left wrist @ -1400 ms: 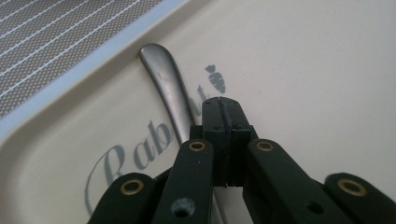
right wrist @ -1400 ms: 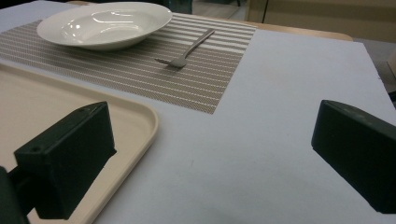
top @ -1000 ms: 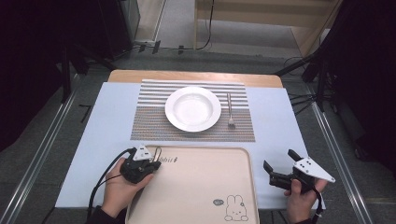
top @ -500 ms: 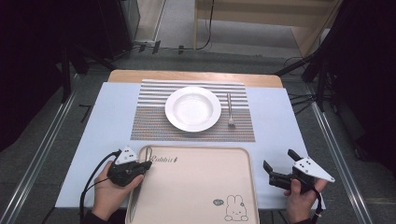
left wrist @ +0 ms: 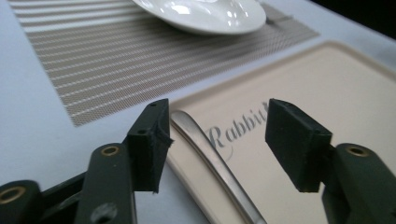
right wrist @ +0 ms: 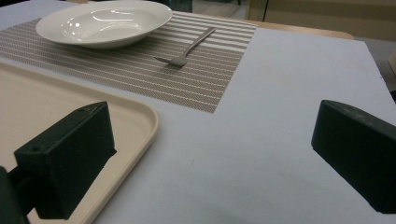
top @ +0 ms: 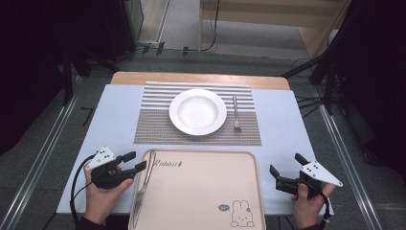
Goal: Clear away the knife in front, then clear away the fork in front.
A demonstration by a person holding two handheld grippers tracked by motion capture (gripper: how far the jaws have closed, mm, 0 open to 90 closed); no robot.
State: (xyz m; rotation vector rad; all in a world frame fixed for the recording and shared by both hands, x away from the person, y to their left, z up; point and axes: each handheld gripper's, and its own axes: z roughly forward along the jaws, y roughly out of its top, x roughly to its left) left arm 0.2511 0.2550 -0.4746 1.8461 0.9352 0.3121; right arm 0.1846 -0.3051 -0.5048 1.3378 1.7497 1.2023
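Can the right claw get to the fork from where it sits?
Probably yes. The right claw is open, and bare tablecloth lies between it and the fork beside the plate; nothing blocks the way.

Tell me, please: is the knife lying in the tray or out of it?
In. The knife lies flat along the left edge of the tray.

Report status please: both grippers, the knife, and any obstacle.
Left gripper open, jaws just opened, nothing between them. Right gripper open, empty. Knife lies on the tray at its left edge. Nothing in the way.
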